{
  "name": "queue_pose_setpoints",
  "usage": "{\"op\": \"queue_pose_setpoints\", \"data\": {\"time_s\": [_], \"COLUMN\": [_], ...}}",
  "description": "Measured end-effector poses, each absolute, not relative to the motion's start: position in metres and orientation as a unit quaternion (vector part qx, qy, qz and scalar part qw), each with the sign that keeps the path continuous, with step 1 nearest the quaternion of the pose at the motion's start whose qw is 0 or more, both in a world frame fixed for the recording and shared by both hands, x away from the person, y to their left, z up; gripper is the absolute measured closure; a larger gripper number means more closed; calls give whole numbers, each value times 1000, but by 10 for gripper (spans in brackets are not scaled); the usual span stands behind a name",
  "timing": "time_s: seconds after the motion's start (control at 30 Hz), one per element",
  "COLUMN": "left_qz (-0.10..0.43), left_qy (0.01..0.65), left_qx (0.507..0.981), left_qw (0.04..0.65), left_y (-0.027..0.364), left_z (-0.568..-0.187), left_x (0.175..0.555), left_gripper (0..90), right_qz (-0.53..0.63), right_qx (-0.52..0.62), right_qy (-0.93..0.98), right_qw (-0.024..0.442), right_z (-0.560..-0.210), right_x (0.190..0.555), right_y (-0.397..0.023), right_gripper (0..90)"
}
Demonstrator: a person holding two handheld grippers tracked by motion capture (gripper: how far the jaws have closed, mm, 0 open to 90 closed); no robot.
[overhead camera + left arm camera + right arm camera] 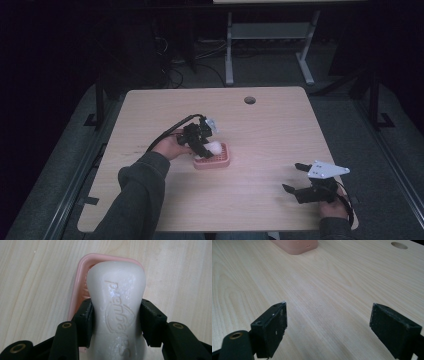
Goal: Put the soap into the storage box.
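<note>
White and waxy, the soap bar point(117, 312) sits pinched across its narrow waist in my left tool point(116, 322), the two black pads pressing its flanks while its rounded end juts out over the pink soap dish point(79, 282). From the high view the bar point(214, 148) hangs just above the dish point(223, 162), which rests near the middle of the wooden table point(270, 130). Its face shows an embossed word and small wet-looking beads — so I judge it slick, and likely to squirt forward if I squeeze harder. It looks stiff and light enough for one tool, yet soft at the surface: the pads could dent it. The waist is the right place to hold, since the wider ends either side should stop it sliding through. My right tool point(301, 181) rests at the near right of the table with its jaws spread wide and nothing between them — well apart from the dish.
</note>
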State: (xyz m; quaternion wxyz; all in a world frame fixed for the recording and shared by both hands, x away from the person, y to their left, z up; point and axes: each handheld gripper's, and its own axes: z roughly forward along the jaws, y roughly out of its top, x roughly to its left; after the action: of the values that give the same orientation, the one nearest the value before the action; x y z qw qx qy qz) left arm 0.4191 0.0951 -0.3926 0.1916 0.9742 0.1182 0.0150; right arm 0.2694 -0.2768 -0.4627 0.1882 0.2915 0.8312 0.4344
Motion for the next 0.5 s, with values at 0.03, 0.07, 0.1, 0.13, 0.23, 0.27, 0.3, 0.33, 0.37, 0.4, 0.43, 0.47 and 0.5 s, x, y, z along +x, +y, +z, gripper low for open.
{"op": "queue_pose_setpoints", "data": {"time_s": [0.03,0.07,0.1,0.13,0.23,0.27,0.3,0.33,0.37,0.4,0.43,0.47,0.5], "left_qz": [16,17,18,14,14,13,12,12,11,10,10,11,9], "left_qy": [120,120,120,120,118,118,118,116,120,120,120,119,121], "left_qx": [974,974,974,973,974,975,975,976,976,975,975,975,975], "left_qw": [193,192,192,194,190,188,186,183,184,185,185,187,187], "left_y": [93,92,91,90,88,87,86,86,86,86,86,85,85], "left_z": [-394,-394,-395,-396,-398,-399,-400,-401,-402,-402,-403,-404,-405], "left_x": [420,422,423,424,425,426,426,427,427,429,429,430,430], "left_gripper": [494,495,494,494,494,494,494,494,494,494,494,494,494], "right_qz": [433,433,434,434,435,434,434,435,435,435,434,435,435], "right_qx": [292,292,293,291,292,293,293,292,292,291,292,291,291], "right_qy": [832,832,832,831,831,831,831,831,831,831,831,832,832], "right_qw": [187,187,186,188,188,188,188,188,188,188,188,188,188], "right_z": [-463,-463,-463,-463,-463,-463,-463,-463,-463,-463,-463,-463,-463], "right_x": [269,269,269,270,270,270,270,270,270,270,270,270,270], "right_y": [-277,-277,-277,-277,-278,-278,-278,-278,-278,-278,-277,-277,-277], "right_gripper": [137,137,138,137,137,137,137,137,137,137,137,137,137]}}
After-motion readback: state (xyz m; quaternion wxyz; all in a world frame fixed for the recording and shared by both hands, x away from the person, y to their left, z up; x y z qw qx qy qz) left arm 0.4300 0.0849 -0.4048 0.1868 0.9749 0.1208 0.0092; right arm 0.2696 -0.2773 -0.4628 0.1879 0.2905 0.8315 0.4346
